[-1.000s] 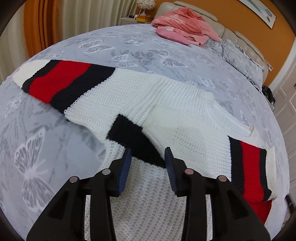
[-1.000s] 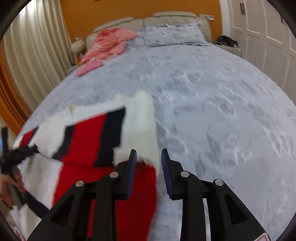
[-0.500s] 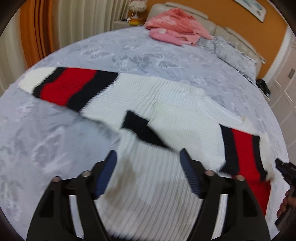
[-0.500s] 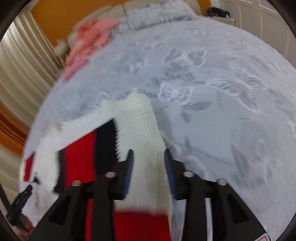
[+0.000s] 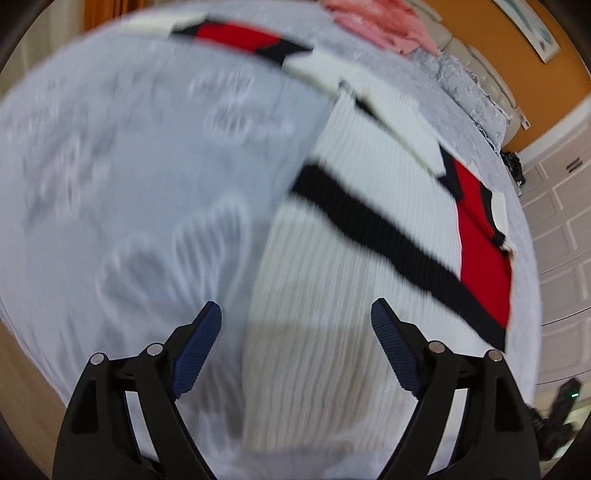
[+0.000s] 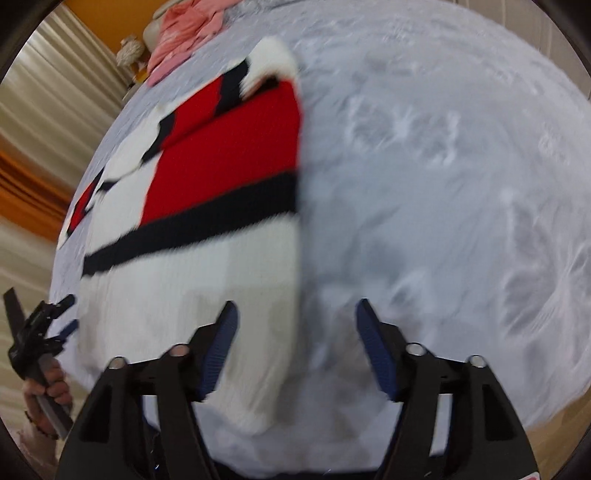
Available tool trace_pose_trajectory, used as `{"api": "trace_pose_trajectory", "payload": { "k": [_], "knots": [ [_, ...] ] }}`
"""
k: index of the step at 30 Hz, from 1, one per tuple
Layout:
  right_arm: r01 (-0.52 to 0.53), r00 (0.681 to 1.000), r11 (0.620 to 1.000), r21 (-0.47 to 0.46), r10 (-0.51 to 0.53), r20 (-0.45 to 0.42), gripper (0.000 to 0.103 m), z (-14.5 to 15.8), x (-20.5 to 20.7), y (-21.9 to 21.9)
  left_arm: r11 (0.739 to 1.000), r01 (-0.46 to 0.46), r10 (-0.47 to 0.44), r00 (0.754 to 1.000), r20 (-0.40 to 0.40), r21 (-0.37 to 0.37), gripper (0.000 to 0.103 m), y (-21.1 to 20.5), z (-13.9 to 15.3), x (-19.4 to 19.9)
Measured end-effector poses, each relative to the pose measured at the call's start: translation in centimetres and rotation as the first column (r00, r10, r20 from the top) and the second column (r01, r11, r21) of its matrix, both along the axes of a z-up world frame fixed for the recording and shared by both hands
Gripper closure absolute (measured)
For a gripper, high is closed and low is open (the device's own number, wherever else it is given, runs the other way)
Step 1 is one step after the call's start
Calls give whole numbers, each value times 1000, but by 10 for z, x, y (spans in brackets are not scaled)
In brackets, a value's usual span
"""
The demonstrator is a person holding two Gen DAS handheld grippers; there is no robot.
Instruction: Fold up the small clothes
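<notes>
Both sets of jaws are standing spread and gripping nothing: the left gripper (image 5: 295, 347) is hanging over the near hem of the sweater (image 5: 362, 229) at its left side, and the right gripper (image 6: 295, 343) is hanging over the hem's right side, half above bare bedspread. The sweater is lying flat on the bed (image 5: 122, 177) near its foot edge, body laid out, one striped sleeve (image 6: 236, 85) appearing to be lying back across the red panel, the other sleeve (image 5: 236, 35) reaching out toward the bed's far left side. Folding is looking barely started; that far sleeve and the body folds are waiting. Pink clothes (image 6: 188, 26) are sitting by the headboard.
</notes>
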State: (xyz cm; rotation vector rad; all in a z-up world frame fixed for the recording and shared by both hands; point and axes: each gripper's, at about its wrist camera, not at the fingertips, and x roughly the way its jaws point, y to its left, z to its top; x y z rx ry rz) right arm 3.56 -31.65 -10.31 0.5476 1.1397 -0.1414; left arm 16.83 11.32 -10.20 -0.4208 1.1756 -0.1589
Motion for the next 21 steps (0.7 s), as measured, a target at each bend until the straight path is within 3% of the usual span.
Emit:
{"api": "trace_pose_trajectory", "payload": {
  "k": [3,4,5,6,8,9,11,16,18,21],
  "knots": [
    [-18,1000,1000,-22,17,-18,26,-16,-1,18,1000,-2,2,1000,26,-7,22,-3,-3,-14],
    [-21,1000,998,-51,21,-7,32,-17,-2,23,1000,11,-12,1000,27,7,24,-6,-3,-14],
    [-29,1000,998,-61,30,7,48,-15,-1,26,1000,19,-19,999,29,18,51,-8,-4,-14],
    [-32,999,999,-19,32,5,96,-16,1,25,999,23,-23,1000,8,23,80,-9,-6,-13],
    [20,1000,999,35,-20,15,96,-9,-6,15,1000,3,-4,1000,-30,-17,90,-4,-6,-11],
    [20,999,1000,15,-21,32,96,3,-8,13,997,-21,18,999,-50,-69,91,1,-3,-12],
    [2,999,999,-33,0,52,97,22,-17,11,996,-16,12,999,-45,-86,92,3,5,-17],
    [-50,997,983,-179,60,51,97,61,-51,7,988,114,-116,993,-13,-103,92,-10,29,-41],
    [-63,997,977,-204,69,20,97,58,-60,4,985,144,-147,989,-31,-91,92,-14,25,-50],
    [-87,995,977,-196,78,-56,97,30,-61,7,984,162,-167,983,-78,-73,91,-18,7,-58]
  ]
}}
